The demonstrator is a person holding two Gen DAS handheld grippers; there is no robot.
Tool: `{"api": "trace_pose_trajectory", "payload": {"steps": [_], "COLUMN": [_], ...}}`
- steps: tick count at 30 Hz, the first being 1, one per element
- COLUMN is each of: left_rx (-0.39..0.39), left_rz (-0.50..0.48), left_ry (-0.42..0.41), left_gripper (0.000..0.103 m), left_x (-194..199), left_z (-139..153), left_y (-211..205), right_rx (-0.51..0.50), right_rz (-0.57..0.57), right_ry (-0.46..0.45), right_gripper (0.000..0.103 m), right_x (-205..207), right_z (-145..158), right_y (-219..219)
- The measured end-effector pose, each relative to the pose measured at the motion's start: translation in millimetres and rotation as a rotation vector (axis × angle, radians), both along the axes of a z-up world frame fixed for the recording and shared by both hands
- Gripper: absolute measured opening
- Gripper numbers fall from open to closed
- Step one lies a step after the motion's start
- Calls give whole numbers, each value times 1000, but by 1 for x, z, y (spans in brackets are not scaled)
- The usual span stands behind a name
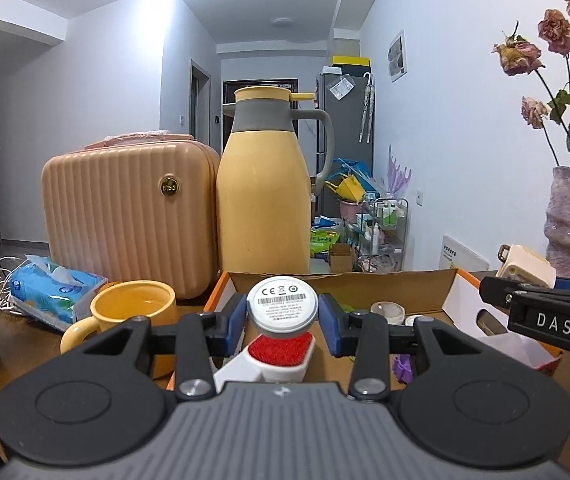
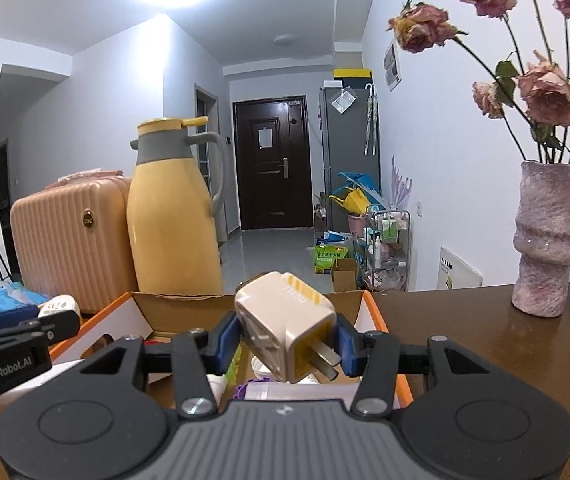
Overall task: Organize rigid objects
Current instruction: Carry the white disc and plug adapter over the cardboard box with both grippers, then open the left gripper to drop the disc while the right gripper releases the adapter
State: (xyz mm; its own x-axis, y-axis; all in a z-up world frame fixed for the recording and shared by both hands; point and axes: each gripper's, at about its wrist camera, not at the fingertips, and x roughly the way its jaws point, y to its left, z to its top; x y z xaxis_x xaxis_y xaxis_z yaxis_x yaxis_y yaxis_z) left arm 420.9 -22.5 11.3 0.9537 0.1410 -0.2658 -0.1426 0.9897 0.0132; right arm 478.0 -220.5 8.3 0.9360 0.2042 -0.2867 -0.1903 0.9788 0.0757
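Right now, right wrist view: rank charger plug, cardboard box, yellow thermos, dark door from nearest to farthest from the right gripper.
1. Charger plug: gripped between the right gripper jaws.
2. Cardboard box: directly below and ahead.
3. Yellow thermos: behind the box, left.
4. Dark door: far end of the hallway.

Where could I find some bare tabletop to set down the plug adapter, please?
Bare tabletop lies between the orange-edged box and the pink vase. Crowded: the left side, with the yellow mug, tissue pack, suitcase and thermos jug.
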Motion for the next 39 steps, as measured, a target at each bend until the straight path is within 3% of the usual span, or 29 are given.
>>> {"api": "trace_pose_trajectory", "payload": {"steps": [17, 39], "left_rx": [16, 11], "left_rz": [4, -16], "left_ry": [4, 83], "left_gripper": [40, 41], "left_x": [44, 79], "left_z": [-6, -23], "left_y": [4, 10], "right_rx": [-26, -73], "right_rz": [-8, 4], "right_ry": [56, 156], "right_gripper": [48, 49], "right_x": [47, 80], "right_z": [-6, -18], "right_y": [10, 14]}}
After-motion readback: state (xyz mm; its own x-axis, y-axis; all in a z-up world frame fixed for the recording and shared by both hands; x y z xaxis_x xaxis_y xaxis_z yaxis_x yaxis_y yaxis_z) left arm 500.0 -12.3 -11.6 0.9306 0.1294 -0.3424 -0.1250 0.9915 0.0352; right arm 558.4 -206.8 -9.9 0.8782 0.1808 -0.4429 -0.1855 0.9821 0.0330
